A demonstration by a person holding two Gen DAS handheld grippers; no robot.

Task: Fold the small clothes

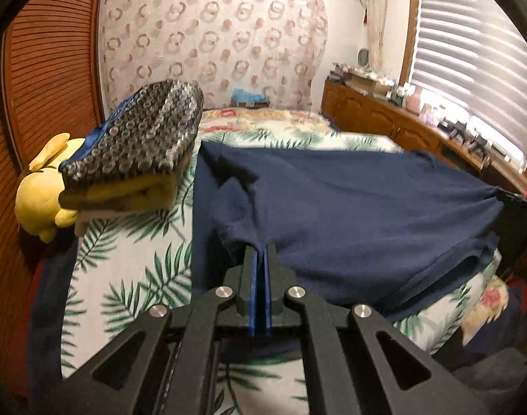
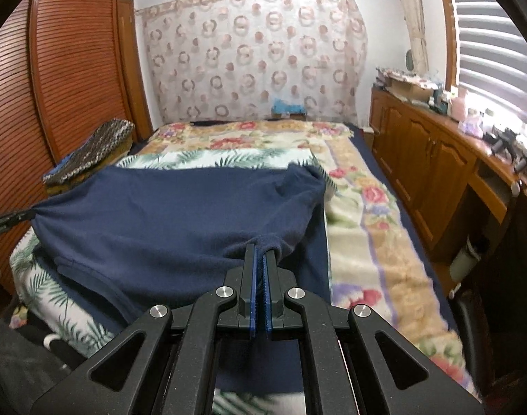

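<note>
A navy blue garment (image 1: 349, 200) is stretched above the bed between both grippers. My left gripper (image 1: 261, 247) is shut on one corner of it. My right gripper (image 2: 261, 250) is shut on the opposite corner of the same navy garment (image 2: 166, 214). The right gripper shows as a dark shape at the right edge of the left wrist view (image 1: 519, 214). The left gripper shows at the left edge of the right wrist view (image 2: 4, 223). A sleeve hangs loose near each pinched corner.
The bed (image 2: 367, 228) has a leaf-print sheet (image 1: 132, 276) and a floral blanket. A beaded cushion (image 1: 139, 145) and a yellow plush toy (image 1: 42, 190) lie at the left. A slatted wardrobe (image 2: 73, 69) stands left, a wooden cabinet (image 2: 429, 166) right.
</note>
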